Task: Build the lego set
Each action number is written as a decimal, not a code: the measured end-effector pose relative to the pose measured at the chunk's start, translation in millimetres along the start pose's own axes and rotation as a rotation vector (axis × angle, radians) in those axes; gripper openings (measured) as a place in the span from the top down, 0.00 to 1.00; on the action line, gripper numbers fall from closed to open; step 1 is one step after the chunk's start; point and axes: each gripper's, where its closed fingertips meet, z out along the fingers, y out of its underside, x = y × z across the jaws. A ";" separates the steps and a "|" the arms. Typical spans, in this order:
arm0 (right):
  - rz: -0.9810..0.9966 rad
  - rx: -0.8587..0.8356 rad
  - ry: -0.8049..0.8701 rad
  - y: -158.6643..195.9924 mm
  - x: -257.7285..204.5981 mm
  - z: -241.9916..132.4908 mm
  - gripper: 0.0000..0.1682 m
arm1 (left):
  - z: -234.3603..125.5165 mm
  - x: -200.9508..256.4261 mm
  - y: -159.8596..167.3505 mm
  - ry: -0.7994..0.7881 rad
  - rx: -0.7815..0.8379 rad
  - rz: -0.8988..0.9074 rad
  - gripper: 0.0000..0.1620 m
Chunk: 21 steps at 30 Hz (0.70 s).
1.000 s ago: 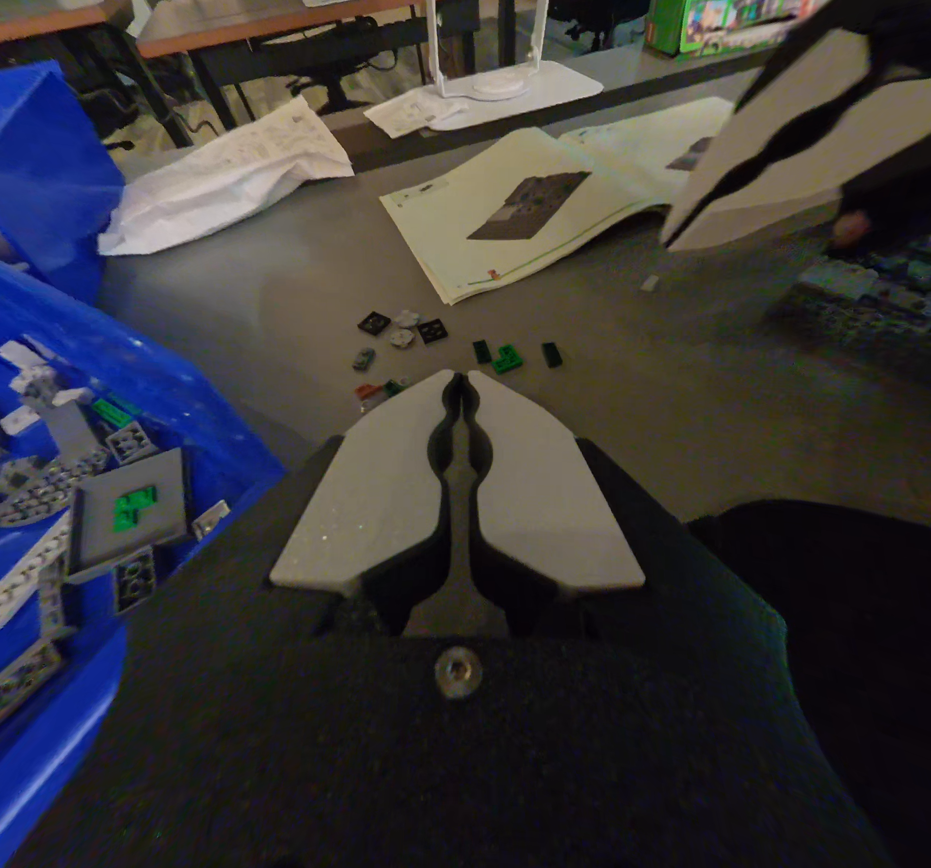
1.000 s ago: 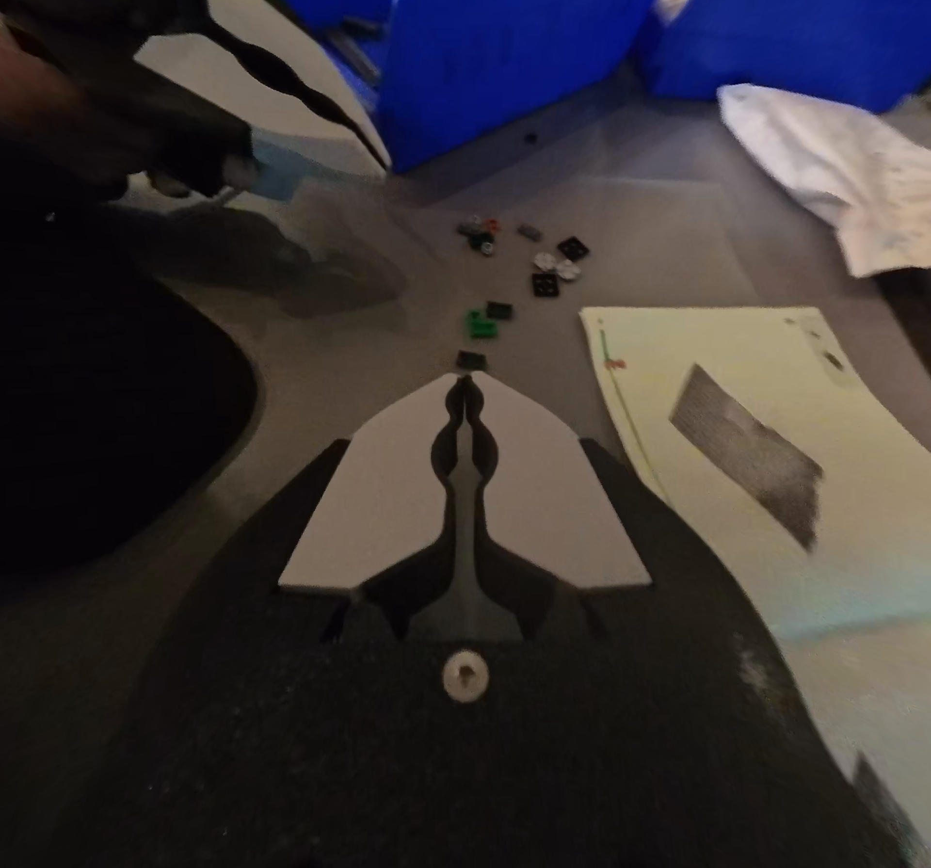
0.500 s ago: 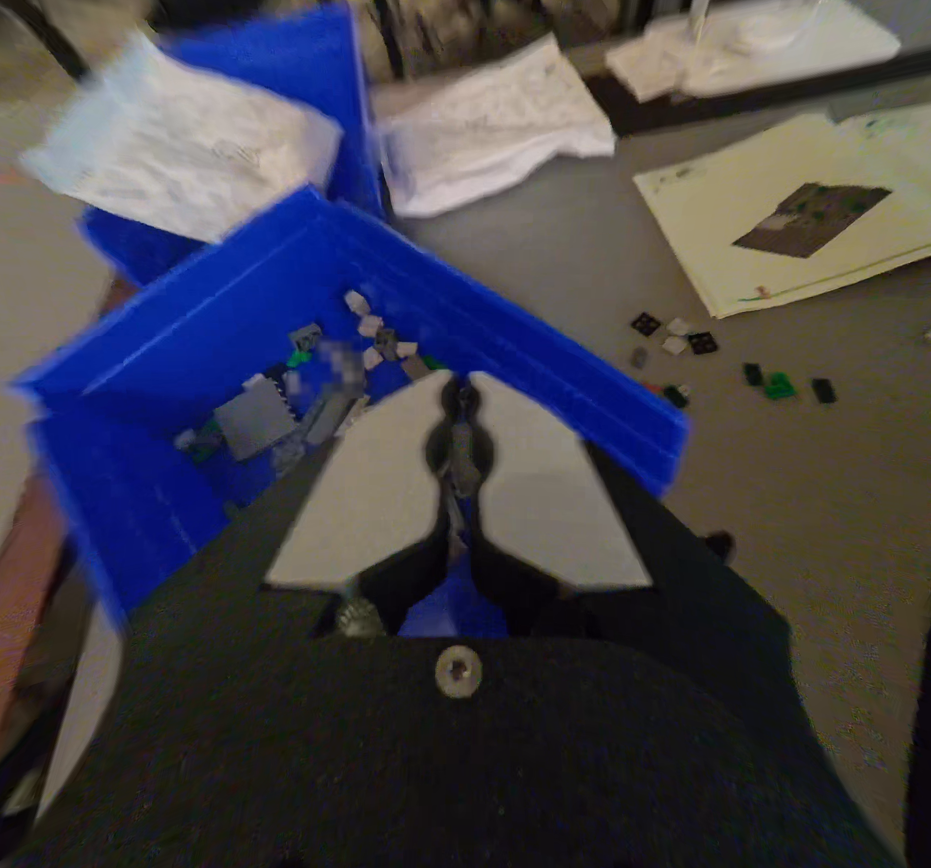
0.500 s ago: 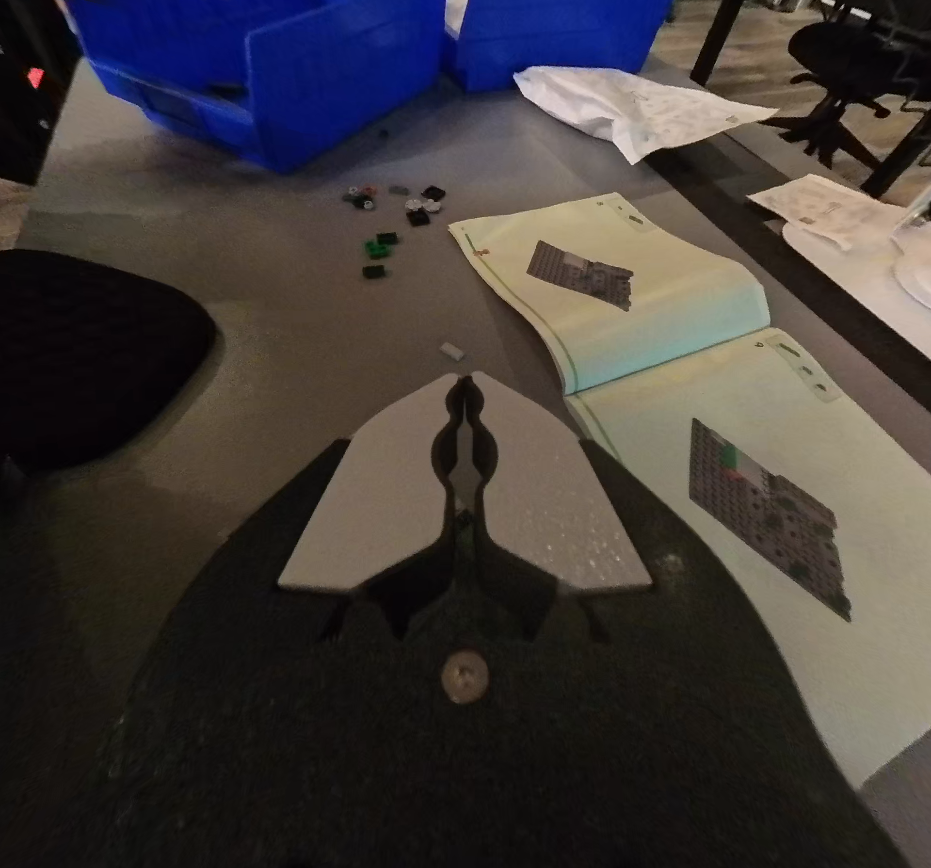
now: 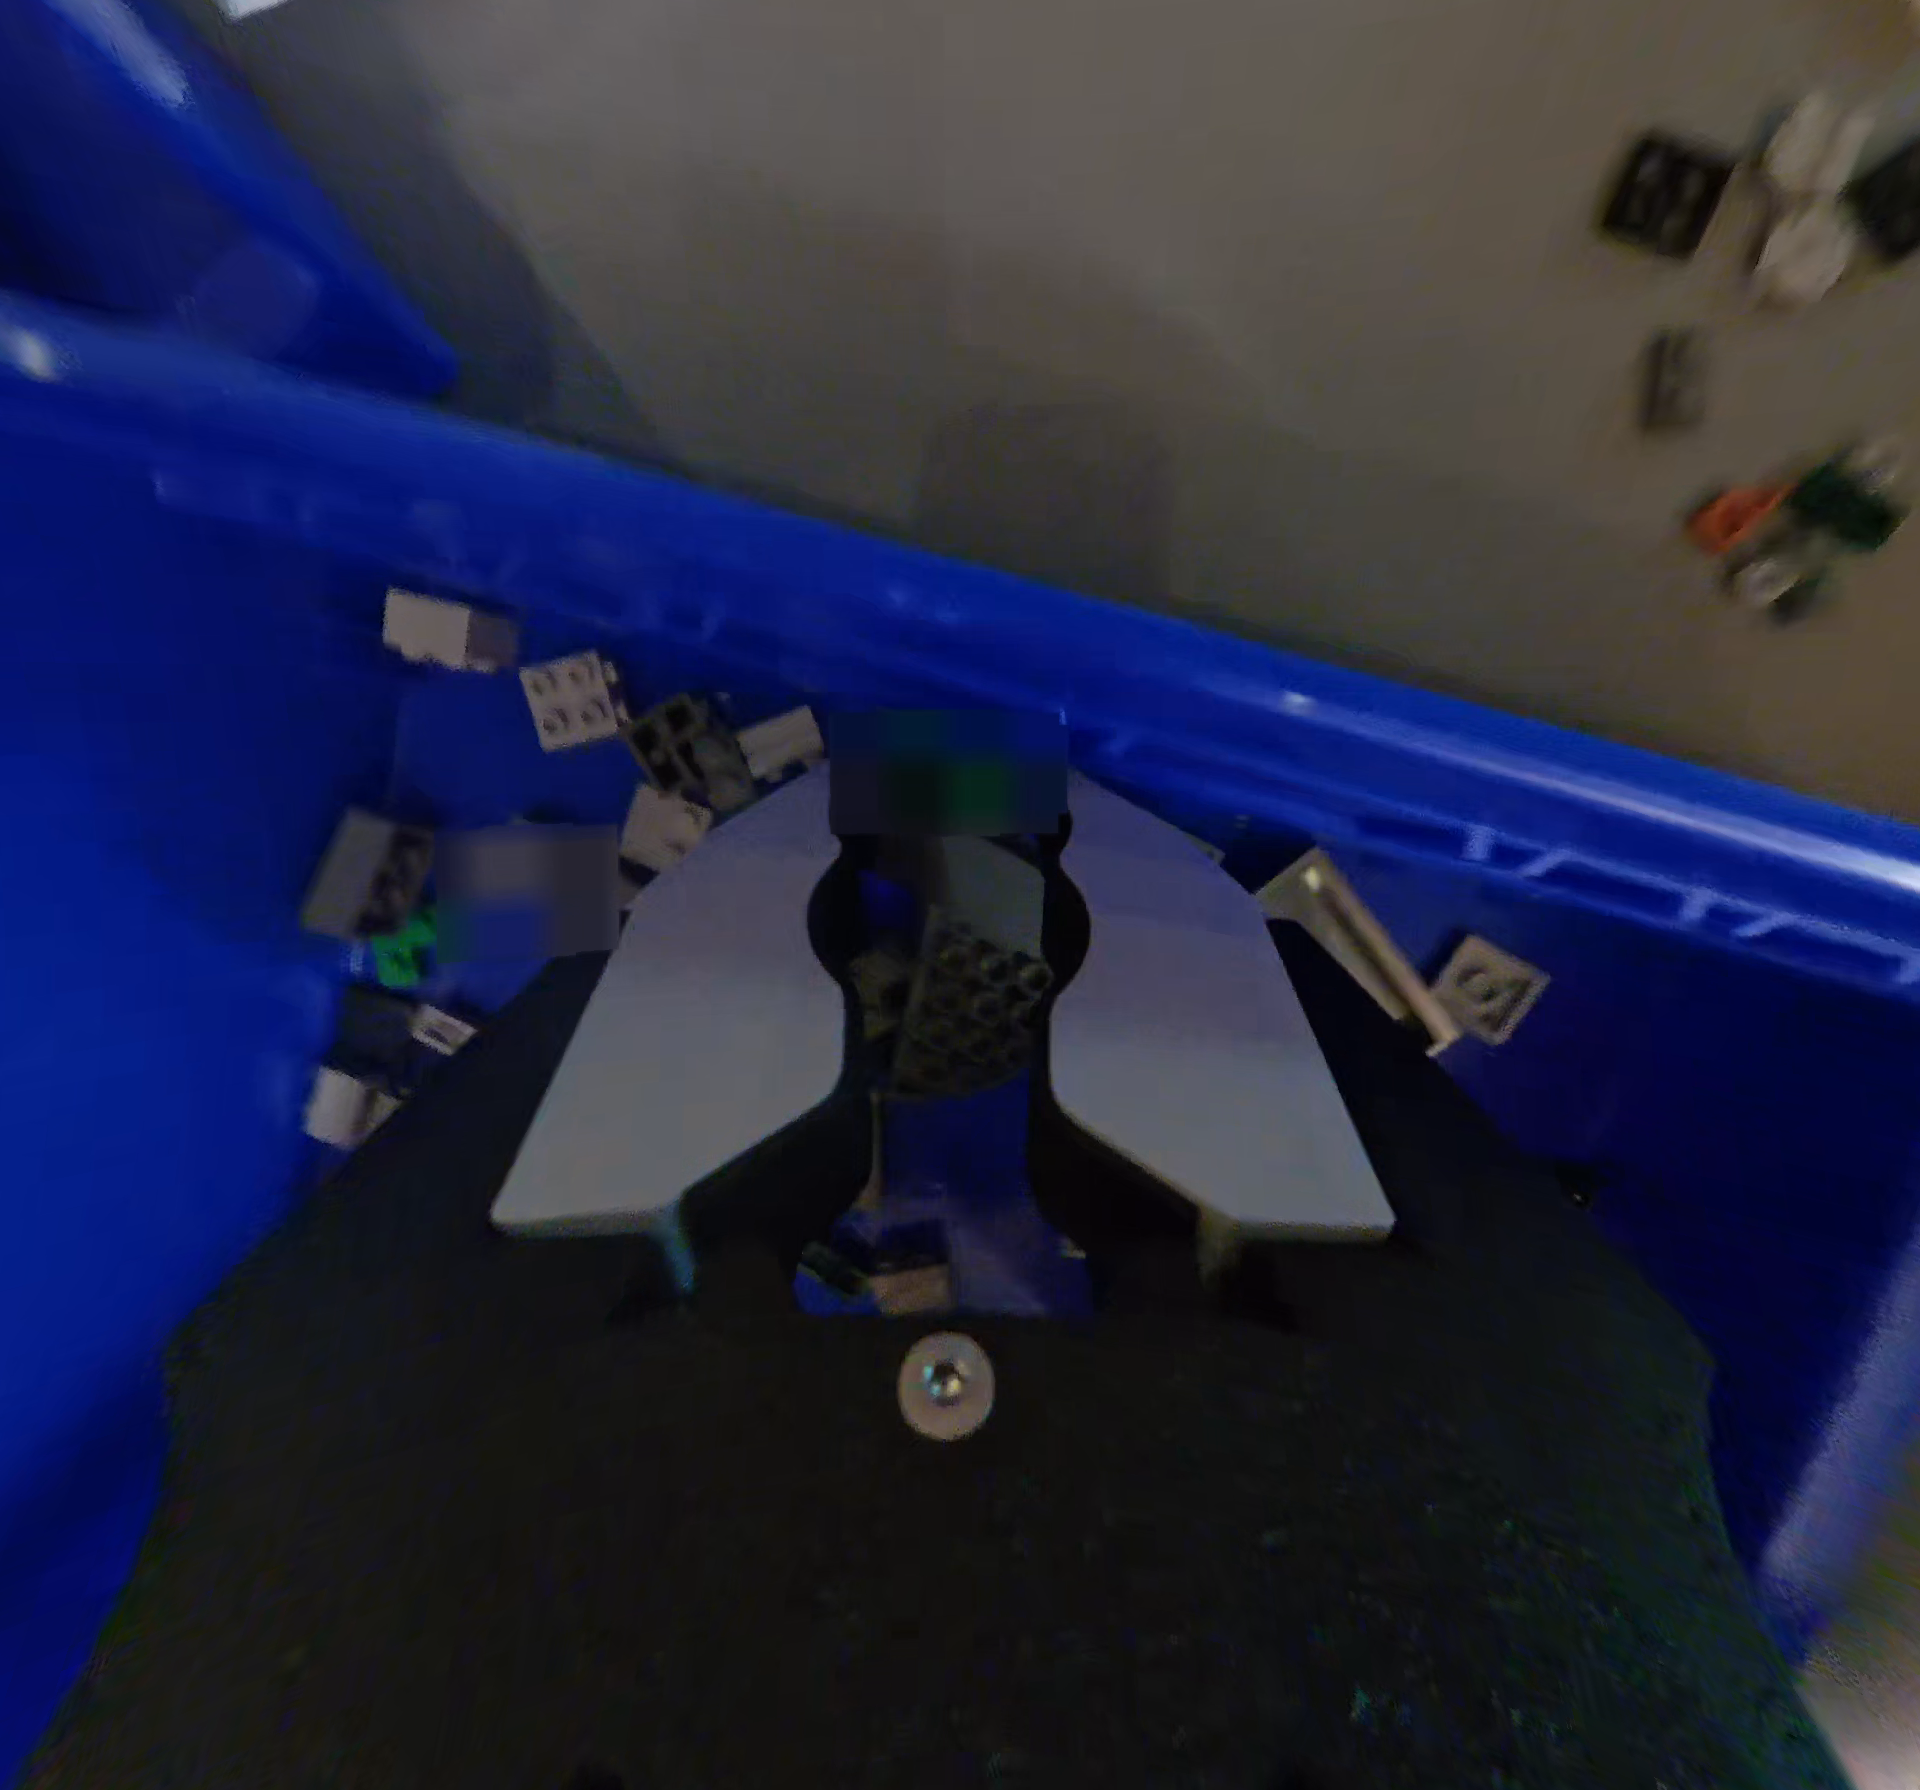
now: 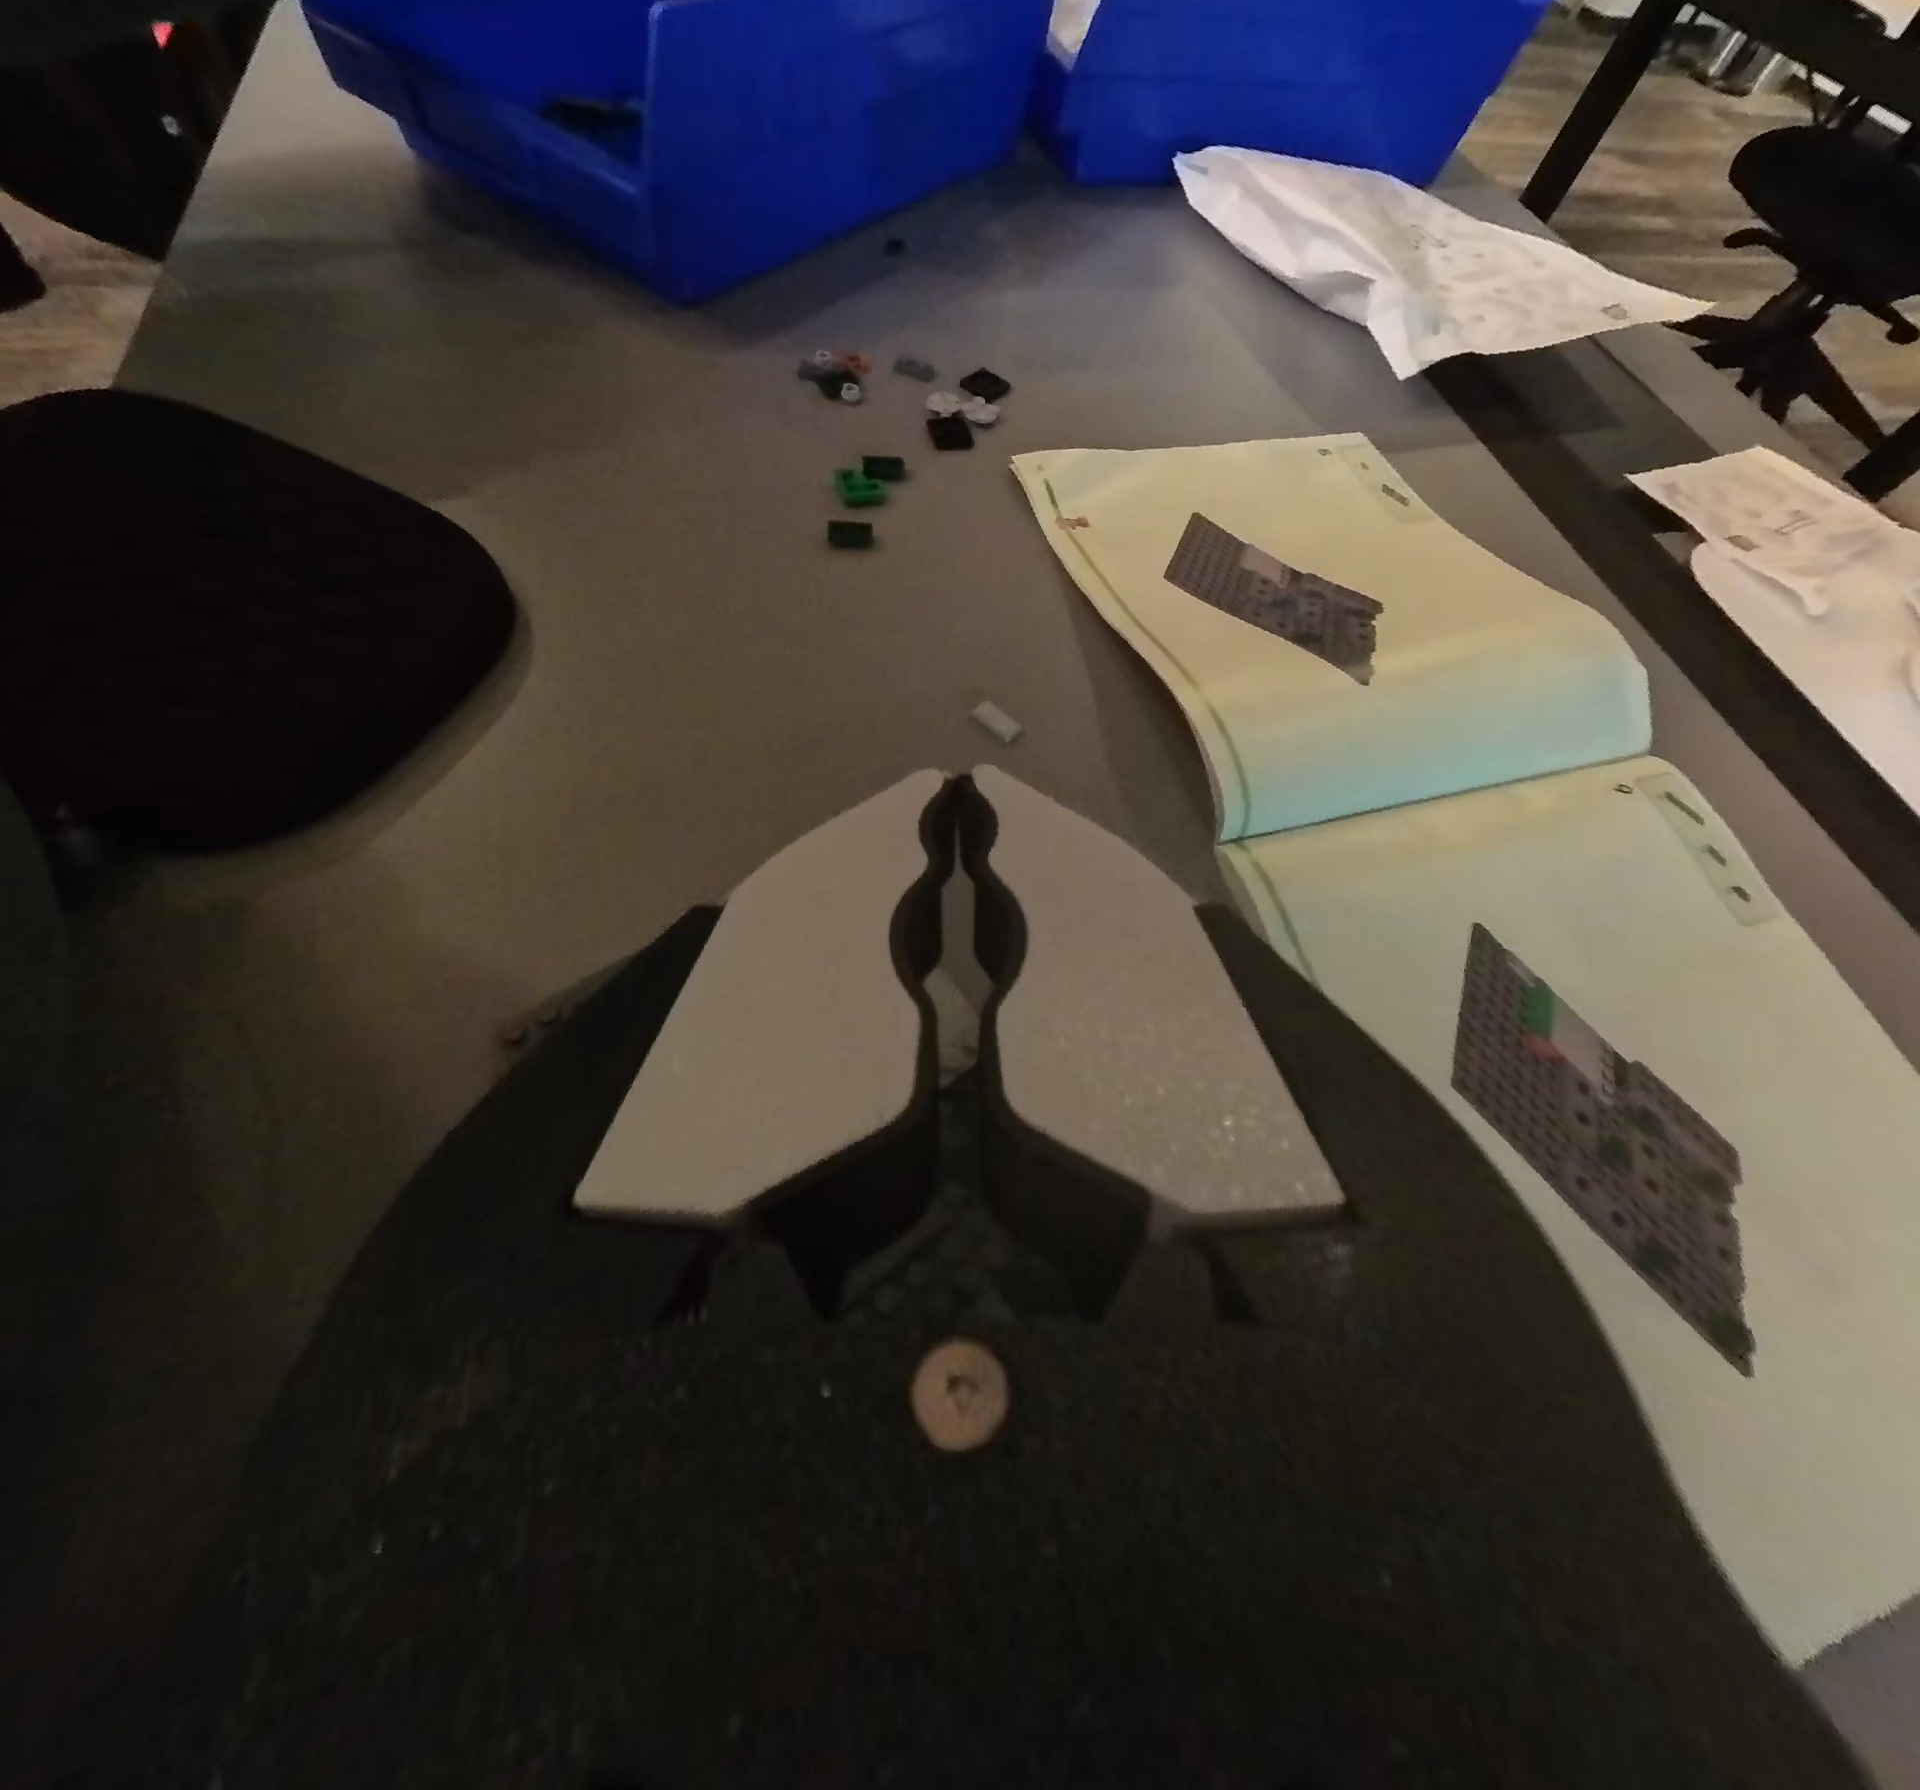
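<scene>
My left gripper [image 5: 945, 847] is down inside a blue bin [image 5: 1143, 691], among several loose grey, white and green lego pieces [image 5: 566, 706]. Its jaws stand apart, and a dark grey studded plate [image 5: 971, 1008] shows through the gap below them. A mosaic patch hides the fingertips. My right gripper [image 6: 961, 786] is shut and empty above the grey table. A small light grey tile [image 6: 997, 720] lies just ahead of it. Loose black, green and white pieces [image 6: 904, 421] lie farther on, and they also show in the left wrist view [image 5: 1787, 535].
An open instruction booklet [image 6: 1351, 660] lies to the right of my right gripper. Two blue bins [image 6: 748, 99] [image 6: 1299, 47] stand at the back, with a white paper bag [image 6: 1434, 275] beside them. A black pad [image 6: 208, 618] lies at the left. About 40 centimeters separates my left fingertips from my right. To reach the dark grey studded plate [image 5: 971, 1008] in a straight line is about 5 centimeters for my left fingers, about 45 centimeters for my right.
My left gripper has swung left from the loose pieces down into the blue bin, and its jaws have opened. My right gripper has pulled back from the pieces and is still shut.
</scene>
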 end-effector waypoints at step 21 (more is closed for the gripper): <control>0.013 -0.032 -0.023 10.8 0.8 7.6 1.00 | 12.2 -5.1 8.7 0.170 -0.125 0.205 0.80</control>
